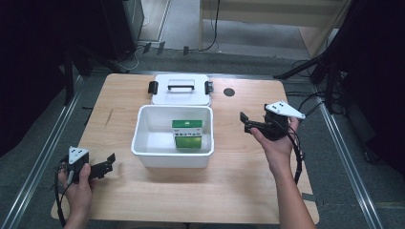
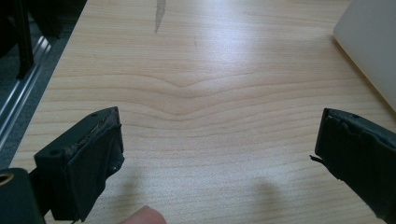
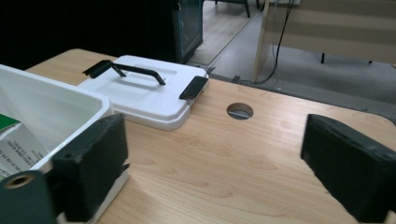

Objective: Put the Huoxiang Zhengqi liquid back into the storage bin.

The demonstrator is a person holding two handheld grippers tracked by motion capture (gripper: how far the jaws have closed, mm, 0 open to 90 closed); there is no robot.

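A white plastic bin (image 1: 143, 151) stands mid-table with a green and white box (image 1: 187, 133) upright inside it. The bin's white lid (image 1: 180, 90), with a black handle and clips, lies flat just behind it. My right gripper (image 1: 245, 122) hovers to the right of the bin, open and empty, its jaws pointing toward the bin. In the right gripper view the gripper (image 3: 215, 144) looks past the bin's wall (image 3: 56, 100), the box (image 3: 14, 140) and the lid (image 3: 140, 93). My left gripper (image 1: 111, 162) rests at the table's front left, open with nothing in it; the gripper (image 2: 219, 135) faces bare wood.
A round cable hole (image 1: 229, 92) sits in the tabletop right of the lid. Metal rails run along both table sides. The bin's corner (image 2: 369, 42) shows at the upper right of the left gripper view. Dark stands and cables lie on the floor beyond.
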